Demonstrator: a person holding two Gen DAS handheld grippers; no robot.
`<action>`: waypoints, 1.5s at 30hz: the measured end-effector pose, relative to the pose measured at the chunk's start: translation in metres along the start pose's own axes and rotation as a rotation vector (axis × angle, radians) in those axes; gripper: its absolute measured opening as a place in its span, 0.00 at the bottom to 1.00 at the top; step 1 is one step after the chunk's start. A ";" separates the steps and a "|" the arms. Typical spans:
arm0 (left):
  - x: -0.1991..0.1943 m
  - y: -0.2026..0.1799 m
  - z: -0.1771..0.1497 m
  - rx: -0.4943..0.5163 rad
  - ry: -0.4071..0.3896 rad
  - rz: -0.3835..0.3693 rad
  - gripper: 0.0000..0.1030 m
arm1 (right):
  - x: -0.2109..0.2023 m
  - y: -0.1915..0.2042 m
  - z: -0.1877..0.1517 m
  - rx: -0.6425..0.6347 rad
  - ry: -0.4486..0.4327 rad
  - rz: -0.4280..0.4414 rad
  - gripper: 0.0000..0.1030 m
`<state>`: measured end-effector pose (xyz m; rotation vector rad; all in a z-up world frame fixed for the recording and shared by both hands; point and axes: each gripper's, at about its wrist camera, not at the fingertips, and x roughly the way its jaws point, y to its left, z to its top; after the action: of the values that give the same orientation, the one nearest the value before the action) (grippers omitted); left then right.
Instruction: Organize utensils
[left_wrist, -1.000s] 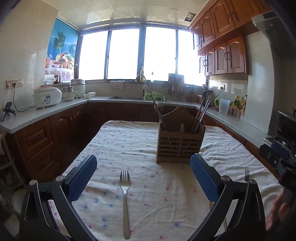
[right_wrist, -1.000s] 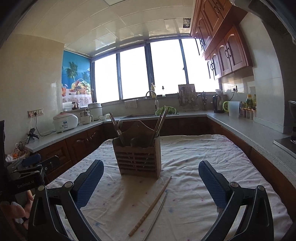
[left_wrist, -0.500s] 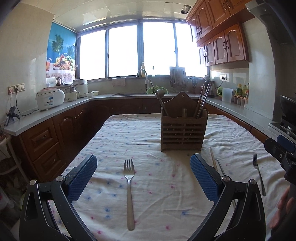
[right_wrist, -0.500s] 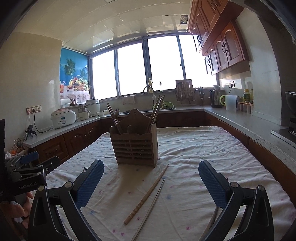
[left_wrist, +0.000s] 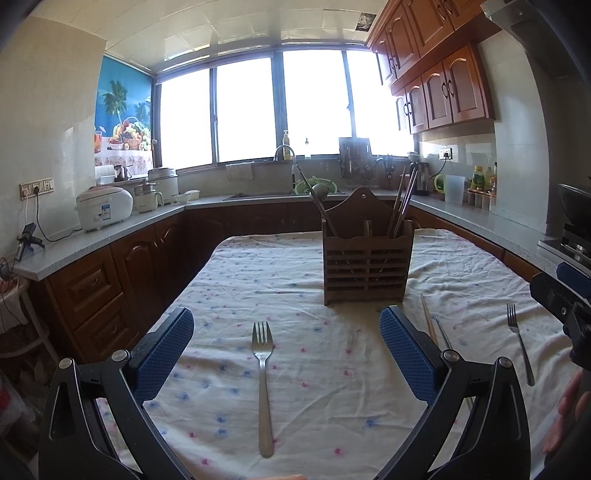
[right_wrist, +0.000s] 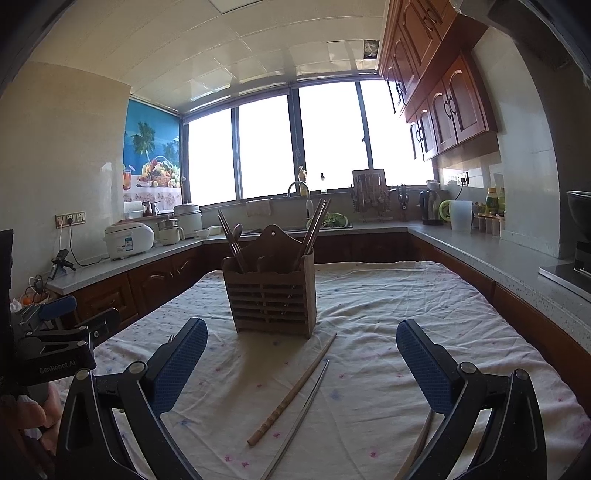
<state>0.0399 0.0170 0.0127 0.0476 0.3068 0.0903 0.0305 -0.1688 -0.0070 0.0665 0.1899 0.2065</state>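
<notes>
Left wrist view
Left gripper (left_wrist: 286, 350): we see its blue-padded fingers (left_wrist: 164, 352) spread wide apart, holding nothing, poised above the tablecloth (left_wrist: 332, 369).
Fork (left_wrist: 263, 384): it lies flat on the cloth directly ahead of us, between the two fingers, tines pointing away, touched by neither pad.
Utensil holder (left_wrist: 365, 262): the slatted wooden caddy stands upright farther ahead, a little right of our centre line; dark chopsticks (left_wrist: 402, 205) lean out of its right compartment and a ladle-like handle (left_wrist: 319, 206) leans out of its left.
Second fork (left_wrist: 519, 341): it lies on the cloth well off to our right, tines away.
Loose sticks: a wooden chopstick (left_wrist: 428, 323) and a thin metal one (left_wrist: 443, 334) lie just beyond our right finger, partly hidden behind it.
Right gripper (left_wrist: 565, 295): only part of its dark body shows at the right edge, with a hand (left_wrist: 569, 413) below it.

Right wrist view
Right gripper (right_wrist: 301, 363): we see its fingers (right_wrist: 424, 362) set wide apart, empty, above the cloth.
Wooden chopstick (right_wrist: 293, 389): it lies ahead between the fingers, slanting from near-left towards the holder's base.
Metal chopstick (right_wrist: 301, 417): it lies just right of the wooden one, roughly parallel, apart from it.
Utensil holder (right_wrist: 271, 295): upright ahead, slightly left of centre.
Another stick (right_wrist: 421, 443): partly hidden behind our right finger.
Left gripper (right_wrist: 55, 347): visible at the far left edge; from here we cannot tell its opening.
</notes>
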 end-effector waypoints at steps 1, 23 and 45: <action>0.000 0.000 0.000 0.000 0.000 0.000 1.00 | 0.000 0.000 0.000 -0.002 0.001 0.001 1.00; -0.002 -0.002 -0.001 0.013 -0.001 0.008 1.00 | 0.000 0.004 -0.004 -0.010 0.023 0.010 1.00; -0.004 -0.008 -0.003 0.025 0.010 -0.016 1.00 | -0.005 0.003 -0.004 -0.001 0.016 0.014 1.00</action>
<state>0.0360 0.0085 0.0100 0.0691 0.3188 0.0706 0.0244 -0.1668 -0.0094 0.0655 0.2053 0.2211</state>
